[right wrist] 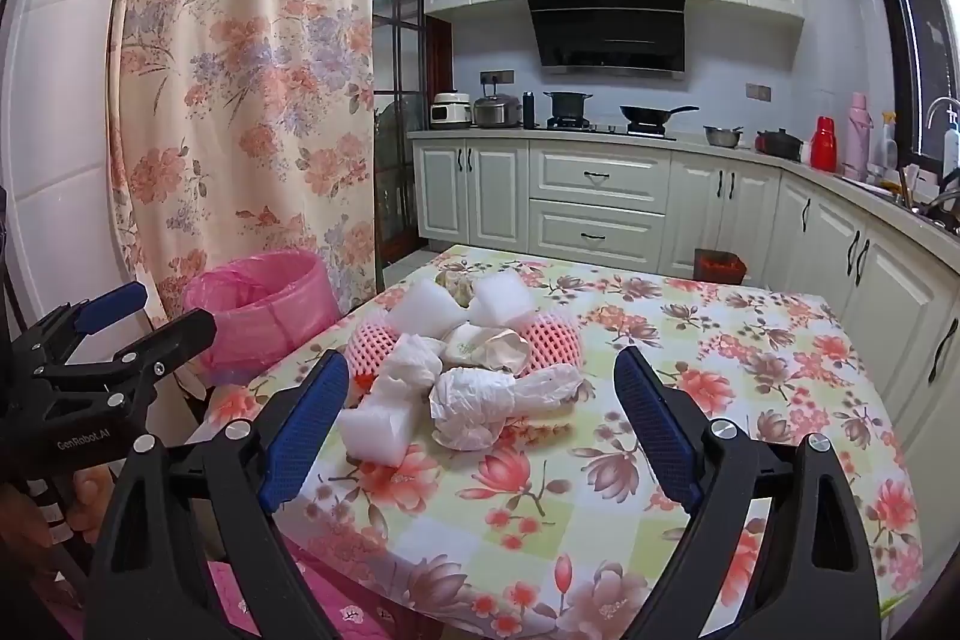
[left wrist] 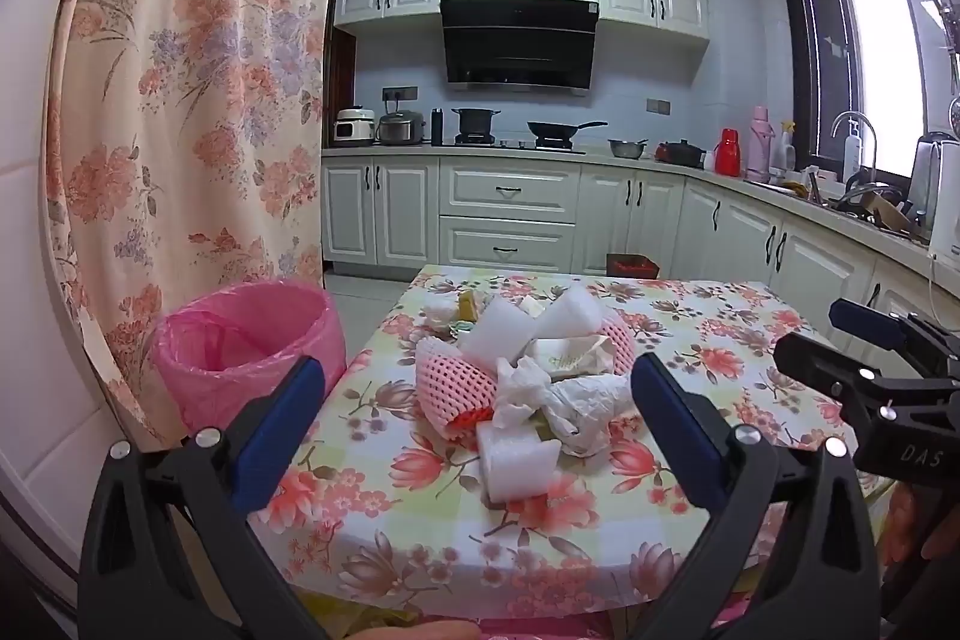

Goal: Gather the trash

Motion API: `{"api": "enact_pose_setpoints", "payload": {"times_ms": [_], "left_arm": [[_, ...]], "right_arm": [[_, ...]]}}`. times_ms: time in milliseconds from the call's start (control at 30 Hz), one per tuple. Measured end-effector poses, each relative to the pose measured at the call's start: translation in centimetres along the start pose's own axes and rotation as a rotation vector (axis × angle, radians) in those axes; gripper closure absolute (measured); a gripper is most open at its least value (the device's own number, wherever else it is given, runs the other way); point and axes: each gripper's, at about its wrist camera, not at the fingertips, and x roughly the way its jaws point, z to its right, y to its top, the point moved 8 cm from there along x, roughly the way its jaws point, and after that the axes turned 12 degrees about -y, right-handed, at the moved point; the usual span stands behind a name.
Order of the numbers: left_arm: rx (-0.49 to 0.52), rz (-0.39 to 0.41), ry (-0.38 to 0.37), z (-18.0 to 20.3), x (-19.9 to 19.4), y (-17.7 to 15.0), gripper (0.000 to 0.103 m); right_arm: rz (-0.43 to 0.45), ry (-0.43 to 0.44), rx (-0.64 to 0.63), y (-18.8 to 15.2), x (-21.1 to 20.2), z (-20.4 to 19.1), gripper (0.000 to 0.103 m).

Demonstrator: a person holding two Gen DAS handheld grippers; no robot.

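- Left wrist view: the left gripper hangs above the near edge of the table, its blue fingers spread wide with nothing between the pads, tilted slightly down toward the trash pile.
- The pile sits bunched near the middle of the flowered cloth: pink foam fruit netting, white foam blocks, crumpled tissue and a creased paper wrapper, all touching or overlapping.
- The bin, lined with a pink bag, stands on the floor just beside the table's left edge, in front of the flowered curtain; I judge it is set there so each piece needs only a short carry sideways.
- Right wrist view: the right gripper is likewise spread and empty, aimed at the same pile from a little further right.
- Both tools being wide and short of the pile suggests the collecting has not yet begun; the nearest foam block looks the easiest first pick.
- Only the left wrist view shows the yellowish scrap and small bits behind the pile's far side, and the sink area by the window.
- Only the right wrist view shows a hand gripping the left tool's handle, and the glazed wooden door behind the curtain.
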Motion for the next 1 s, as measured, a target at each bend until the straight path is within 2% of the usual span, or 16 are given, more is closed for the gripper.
{"api": "enact_pose_setpoints", "payload": {"times_ms": [1000], "left_arm": [[-0.002, -0.007, -0.001, 0.05, 0.17, -0.17, 0.004]], "right_arm": [[-0.013, 0.002, 0.031, 0.15, 0.12, 0.61, 0.018]]}}
